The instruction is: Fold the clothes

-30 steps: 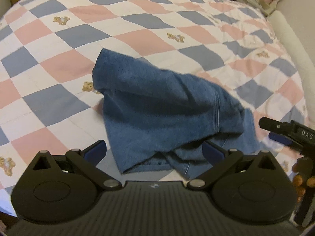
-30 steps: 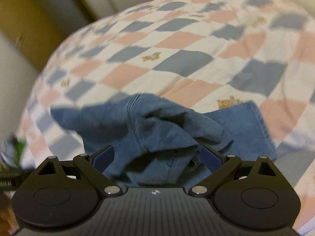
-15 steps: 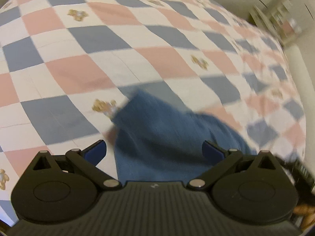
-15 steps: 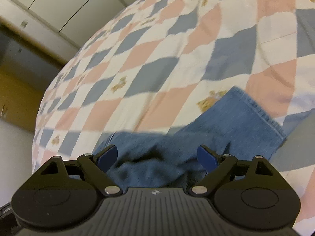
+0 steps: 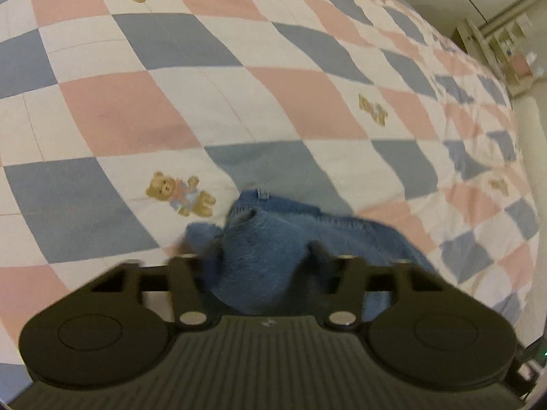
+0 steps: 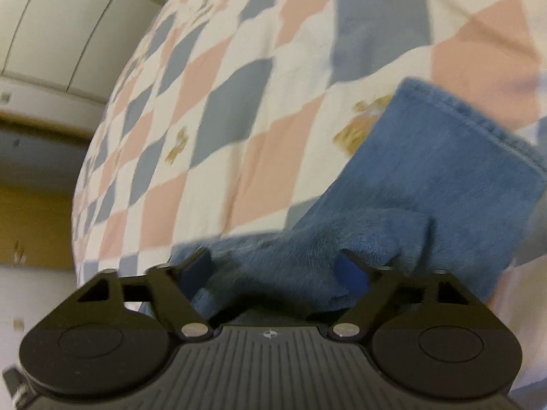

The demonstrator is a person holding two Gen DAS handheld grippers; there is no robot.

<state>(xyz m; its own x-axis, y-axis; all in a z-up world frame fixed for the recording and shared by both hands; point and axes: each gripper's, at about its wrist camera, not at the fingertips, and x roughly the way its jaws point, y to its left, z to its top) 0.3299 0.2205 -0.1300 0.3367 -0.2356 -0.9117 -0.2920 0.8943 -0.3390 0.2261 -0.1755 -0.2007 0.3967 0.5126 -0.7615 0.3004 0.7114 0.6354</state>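
- The bed (image 5: pixel 130 112), under a checked quilt with small bears, carries the whole job; nothing else lies near the work.
- The blue garment (image 5: pixel 273 239) sits crumpled on the quilt, bunched directly in front of both tools; in the right view its hemmed end (image 6: pixel 461 143) runs up and to the right, away from the bunch.
- The left gripper (image 5: pixel 253 256) has just been closing, a fold of cloth filling the gap; whether the fingers already bite is unclear through the blur.
- The right gripper (image 6: pixel 273 273) has also been closing, half-spread astride a ridge of cloth, its blue pads (image 6: pixel 352 273) not plainly pressing.
- Both sit equally near, so the lift likely depends on both grips seating.
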